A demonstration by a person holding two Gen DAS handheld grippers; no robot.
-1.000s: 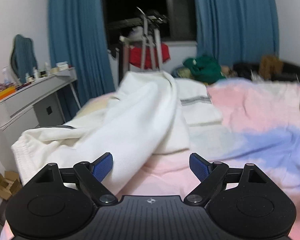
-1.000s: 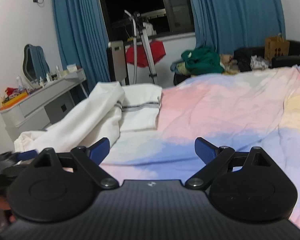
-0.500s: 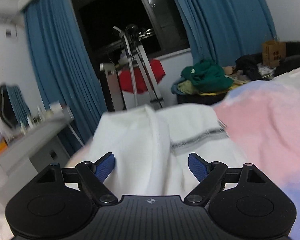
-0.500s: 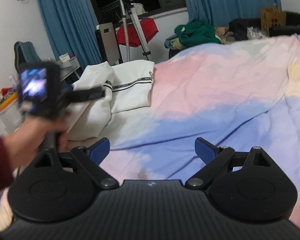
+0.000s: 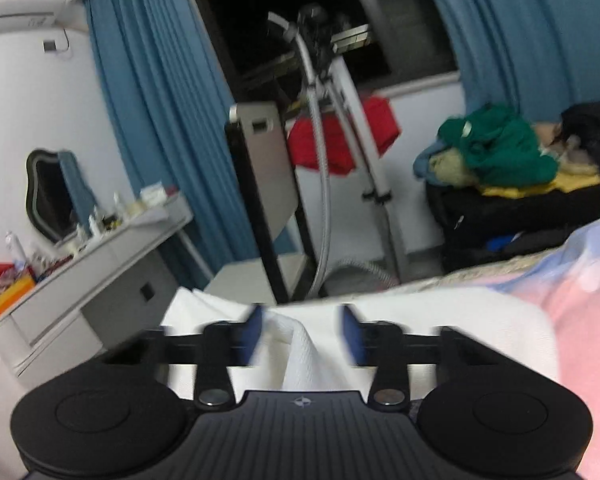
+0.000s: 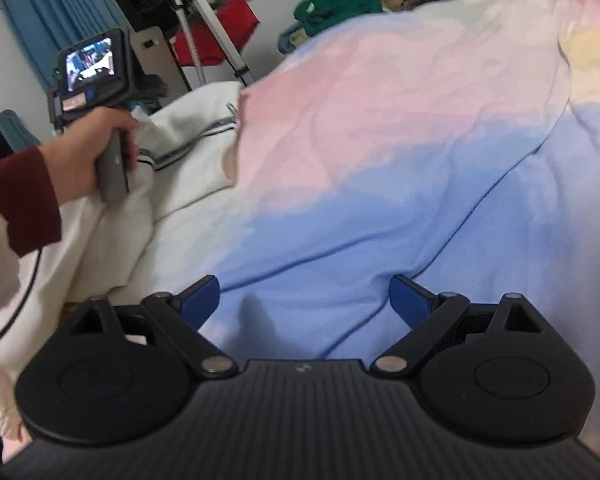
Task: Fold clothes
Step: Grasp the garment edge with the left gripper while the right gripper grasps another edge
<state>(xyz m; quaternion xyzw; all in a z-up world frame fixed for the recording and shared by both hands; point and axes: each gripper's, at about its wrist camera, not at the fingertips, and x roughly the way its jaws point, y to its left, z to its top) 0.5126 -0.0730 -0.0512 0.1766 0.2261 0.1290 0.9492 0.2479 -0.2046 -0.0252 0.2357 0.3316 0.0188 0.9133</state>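
Counts, both views:

- grippers: 2. Left gripper (image 5: pixel 302 334), right gripper (image 6: pixel 305 303). Each has 2 blue pads.
- hands: 1, on the left gripper's handle (image 6: pixel 86 156); 1 dark red sleeve (image 6: pixel 24 196).
- white garments on the bed: 1 (image 6: pixel 180 152), with dark stripes.
- bedsheets: 1, pastel (image 6: pixel 380 128).
- curtains: 2, blue (image 5: pixel 160 120).
- windows: 1, dark (image 5: pixel 280 20).
- mirrors: 1 (image 5: pixel 48 196).
- desks: 1, white (image 5: pixel 100 264); small bottles on it too blurred to count.
- red cloths: 1 (image 5: pixel 340 140).
- clothes heaps: 1, green on top (image 5: pixel 500 148).
- metal stands: 1 (image 5: pixel 340 120).
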